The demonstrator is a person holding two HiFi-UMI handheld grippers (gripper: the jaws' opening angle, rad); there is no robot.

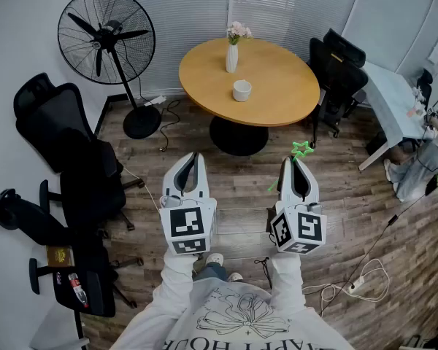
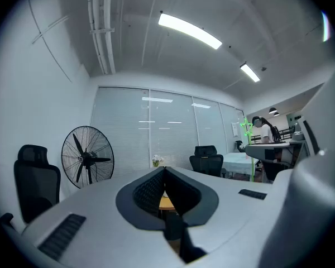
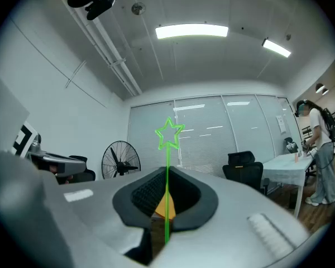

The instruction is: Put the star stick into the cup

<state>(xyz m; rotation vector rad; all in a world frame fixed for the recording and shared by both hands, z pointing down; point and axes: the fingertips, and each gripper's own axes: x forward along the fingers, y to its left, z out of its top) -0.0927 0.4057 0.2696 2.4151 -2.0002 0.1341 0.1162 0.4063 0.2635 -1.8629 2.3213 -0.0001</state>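
Note:
A green star stick (image 1: 301,150) rises out of my right gripper (image 1: 295,160), whose jaws are shut on its thin stem; in the right gripper view the star stick (image 3: 168,134) stands straight up between the dark pads. The white cup (image 1: 241,90) sits near the front of the round wooden table (image 1: 277,86), well ahead of both grippers. My left gripper (image 1: 193,157) is held beside the right one over the floor, jaws shut with nothing in them. In the left gripper view the star stick (image 2: 247,128) shows at the right.
A white vase with flowers (image 1: 233,52) stands behind the cup. A standing fan (image 1: 106,39) is at the left, black office chairs (image 1: 66,137) at the left and behind the table. A person sits at a desk (image 1: 396,100) on the right. Cables lie on the floor.

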